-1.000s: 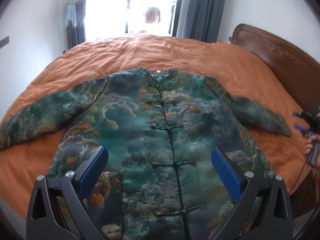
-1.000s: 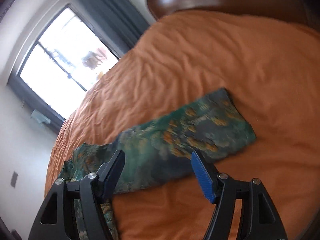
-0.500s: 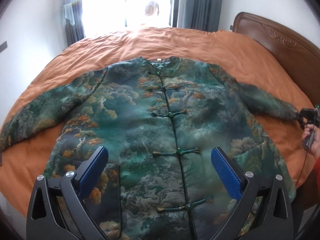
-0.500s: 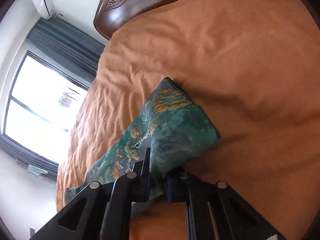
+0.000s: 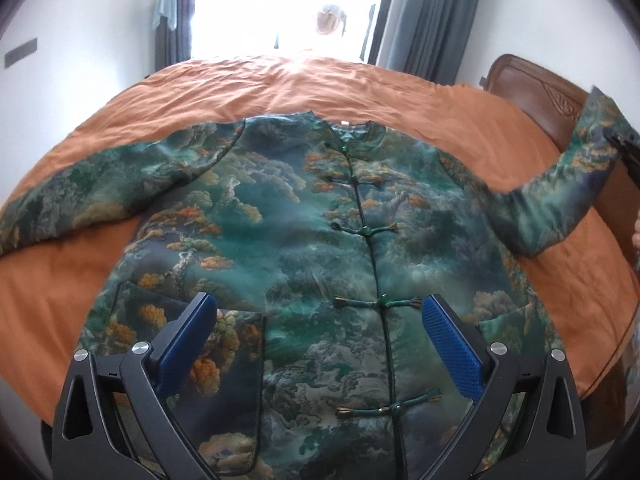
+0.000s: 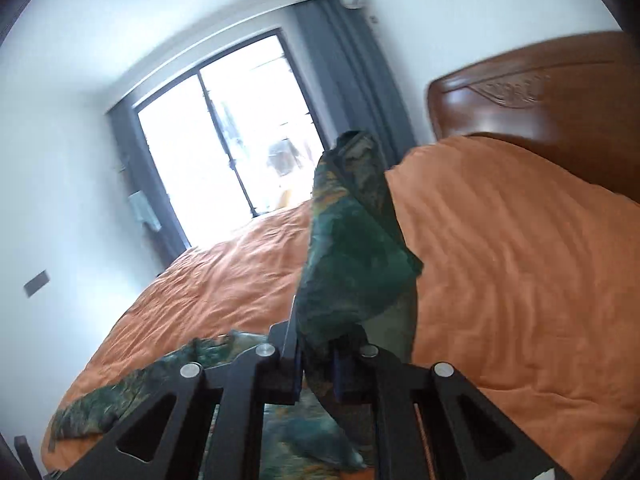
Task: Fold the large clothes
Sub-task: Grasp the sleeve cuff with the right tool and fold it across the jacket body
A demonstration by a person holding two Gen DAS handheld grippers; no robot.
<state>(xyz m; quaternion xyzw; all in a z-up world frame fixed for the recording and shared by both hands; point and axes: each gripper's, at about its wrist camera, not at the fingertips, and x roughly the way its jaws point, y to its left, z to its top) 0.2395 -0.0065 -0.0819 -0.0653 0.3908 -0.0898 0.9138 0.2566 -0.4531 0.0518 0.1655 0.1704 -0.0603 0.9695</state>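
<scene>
One wide bed (image 5: 460,120) fills both views, covered by a wrinkled orange quilt (image 6: 520,280) that runs up to a carved wooden headboard (image 6: 540,96). Behind the bed a bright window (image 6: 224,136) sits between grey curtains (image 5: 424,16), with white walls on either side.

Spread face up across the quilt is the jacket (image 5: 288,240), green with orange and grey cloud patterns, its front closed by a row of knotted buttons (image 5: 380,302) running down the middle. Its collar points toward the window and its hem lies nearest the left wrist camera. One sleeve lies flat on the quilt, stretched out to the left side of the left wrist view. The other sleeve (image 5: 572,184) is lifted off the quilt at the right side of that view, rising to a cuff held in the air in front of the headboard.

The right gripper (image 6: 316,364) is clamped tight on that raised sleeve, its fingers pressed together with the green cloth bunched between them and standing up past the tips. The left gripper (image 5: 320,332) hovers above the lower front of the jacket with its blue fingers (image 5: 450,344) spread wide, holding nothing.
</scene>
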